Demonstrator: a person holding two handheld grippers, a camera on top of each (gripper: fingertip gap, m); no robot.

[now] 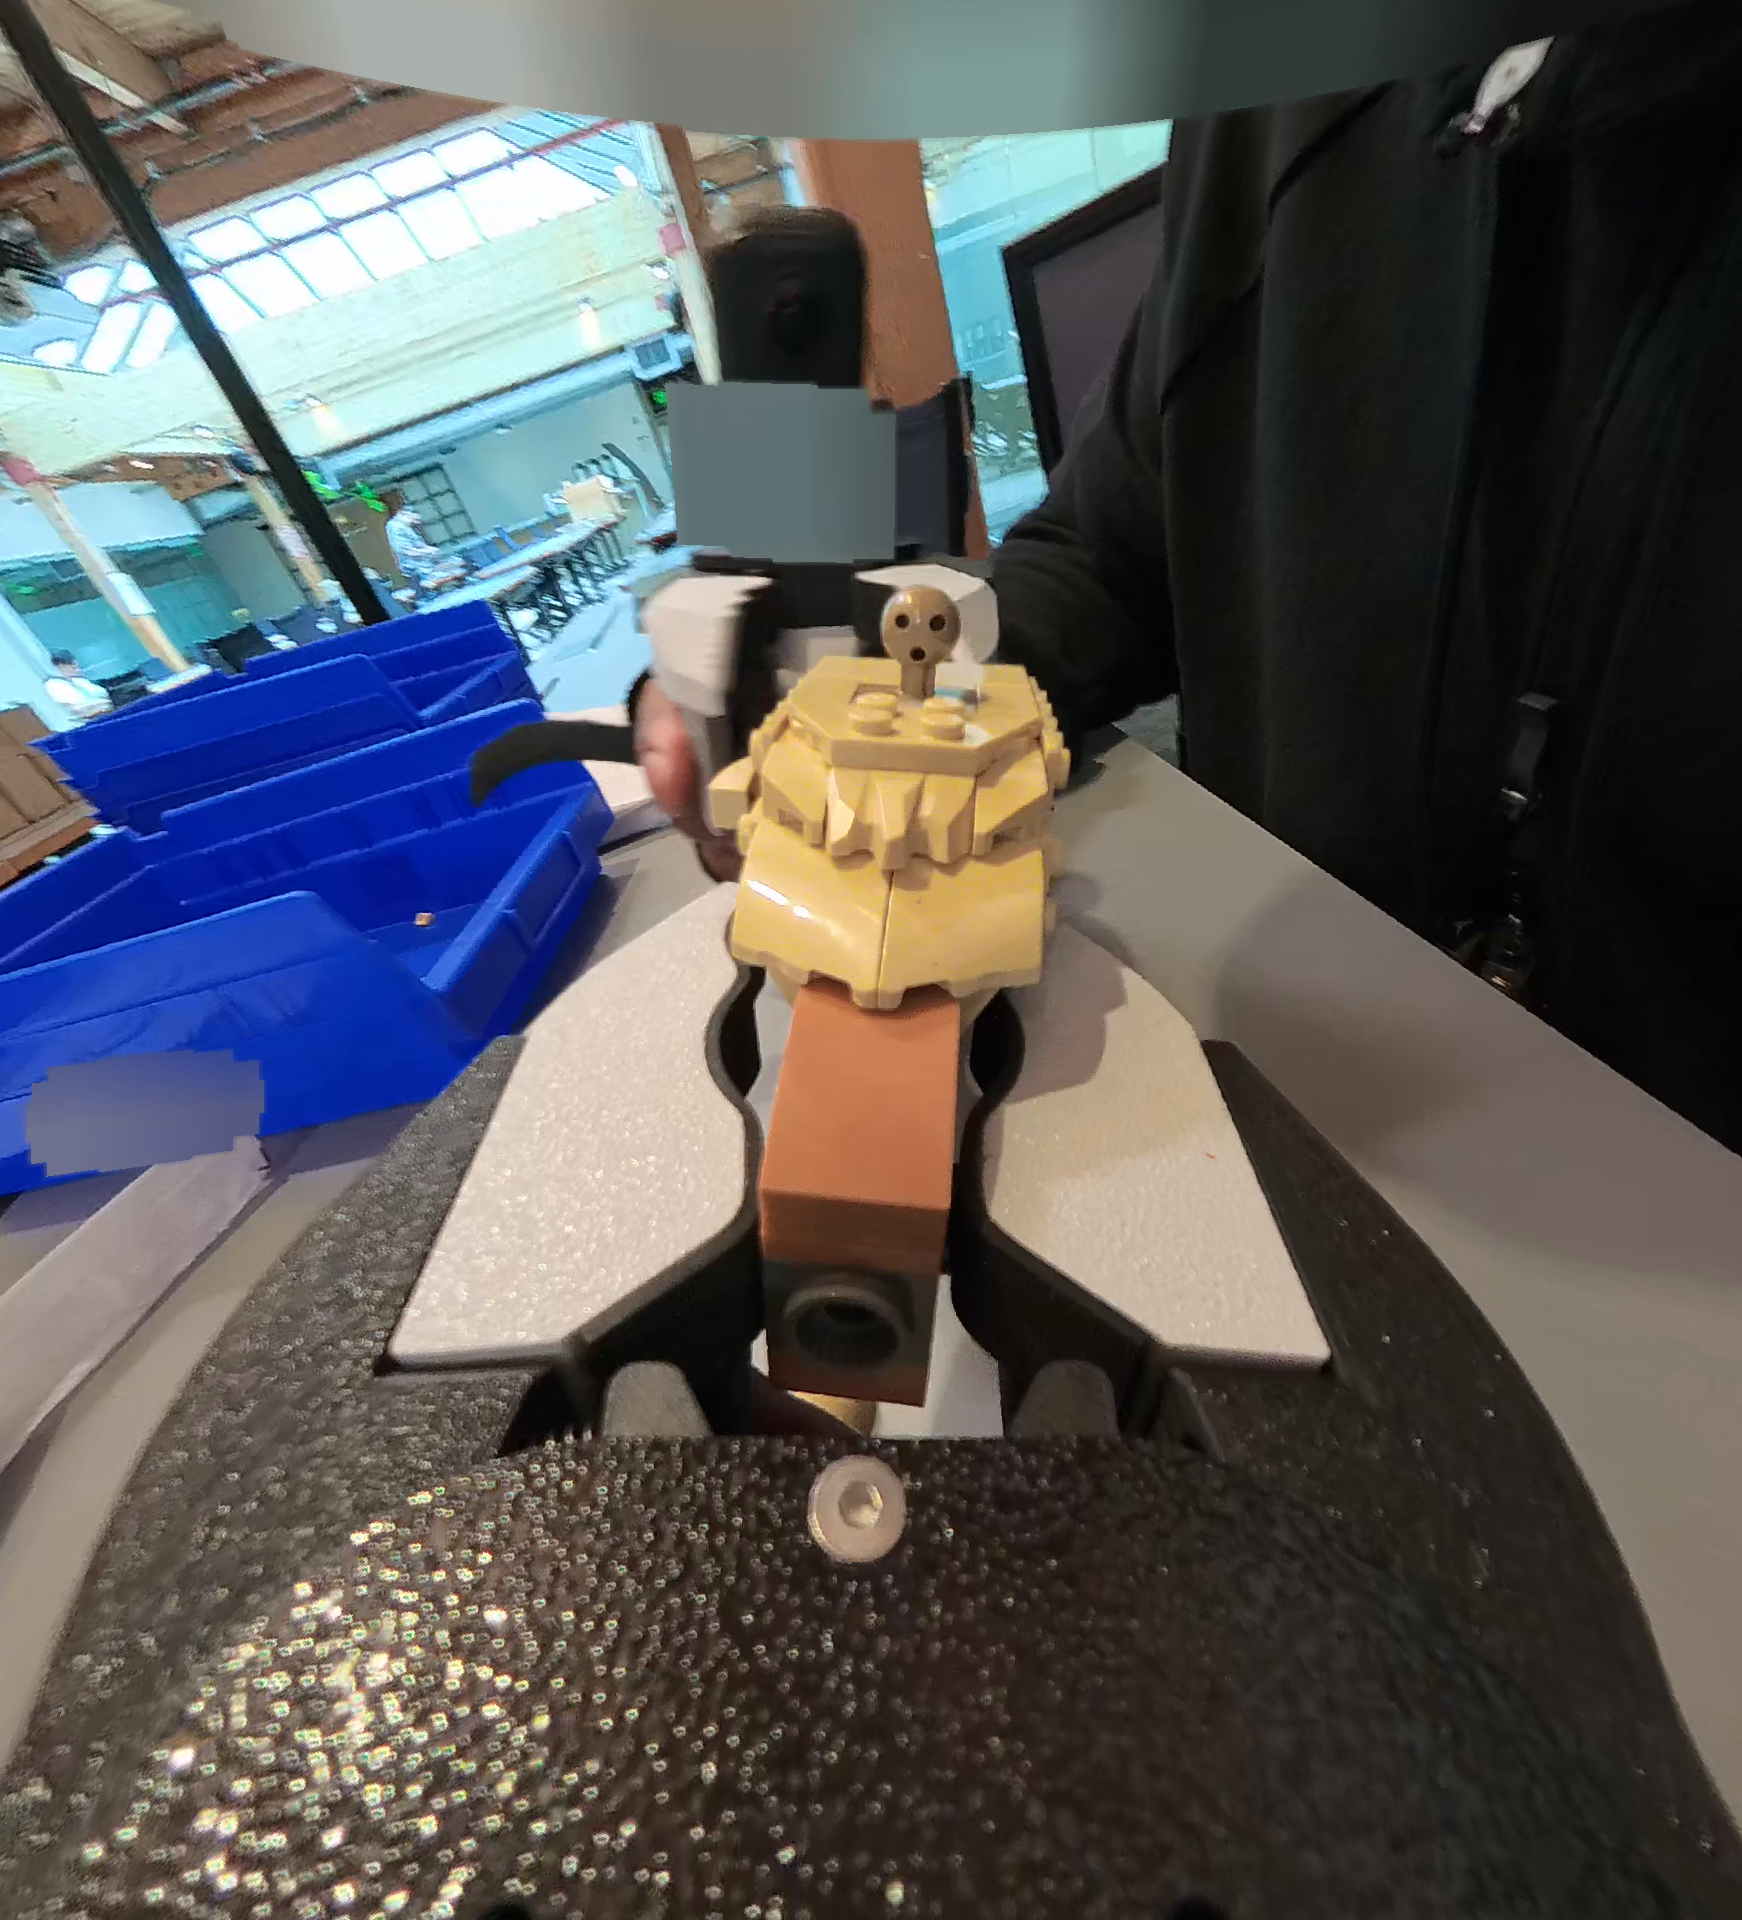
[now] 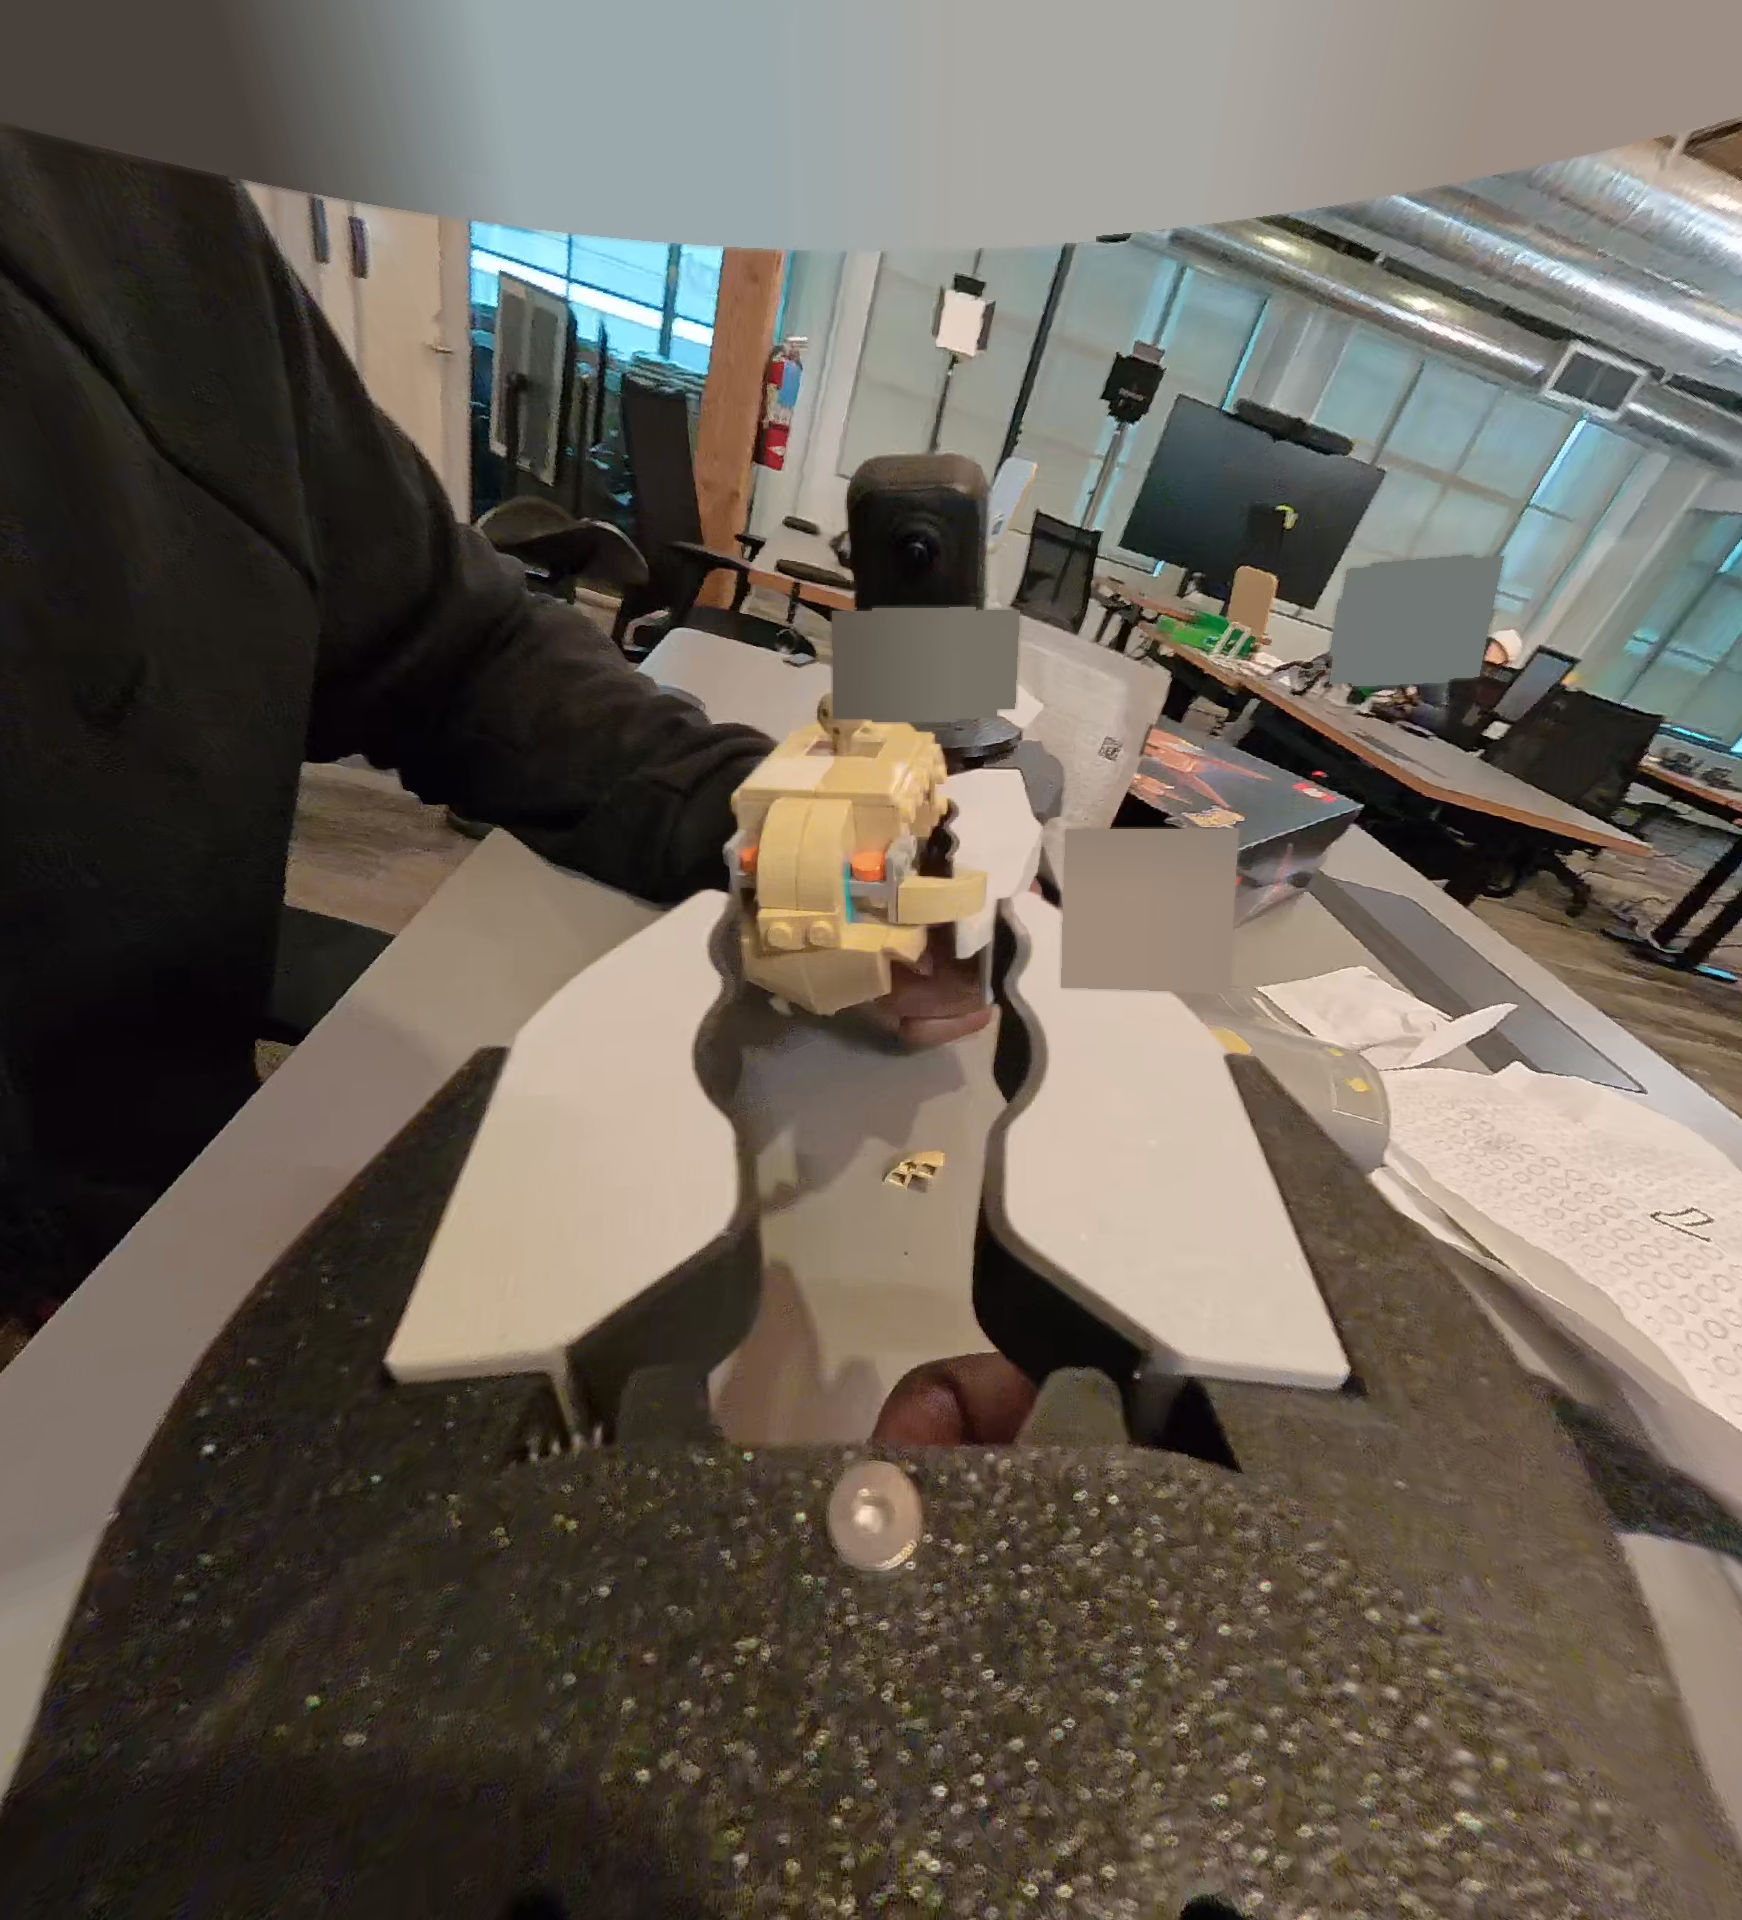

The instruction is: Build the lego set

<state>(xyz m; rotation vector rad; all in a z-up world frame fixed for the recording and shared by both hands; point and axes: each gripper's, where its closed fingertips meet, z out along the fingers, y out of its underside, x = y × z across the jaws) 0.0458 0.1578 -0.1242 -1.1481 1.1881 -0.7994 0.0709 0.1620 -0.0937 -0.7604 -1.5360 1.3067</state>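
My left gripper (image 1: pixel 893 935) is shut on a tan brick-built model (image 1: pixel 888 831) with a rounded body, a studded top plate and a small tan knob. The model's brown block (image 1: pixel 862 1101) runs back between the two white fingers. In the right wrist view the same model (image 2: pixel 825 883) hangs just ahead of my right gripper (image 2: pixel 862 935), with orange studs and a tan curved piece on its near face. The right gripper is open, with a gap beside the model. A left finger (image 2: pixel 992 831) shows behind the model. A small tan piece (image 2: pixel 914 1172) lies on the table below.
Blue plastic bins (image 1: pixel 275 883) stand to the left on the grey table (image 1: pixel 1366 987). A person in dark clothes (image 1: pixel 1469 520) stands at the table's edge. White paper sheets (image 2: pixel 1573 1195) and a dark box (image 2: pixel 1251 800) lie to the right. Some 5 centimeters of space lies between my two pairs of fingers.
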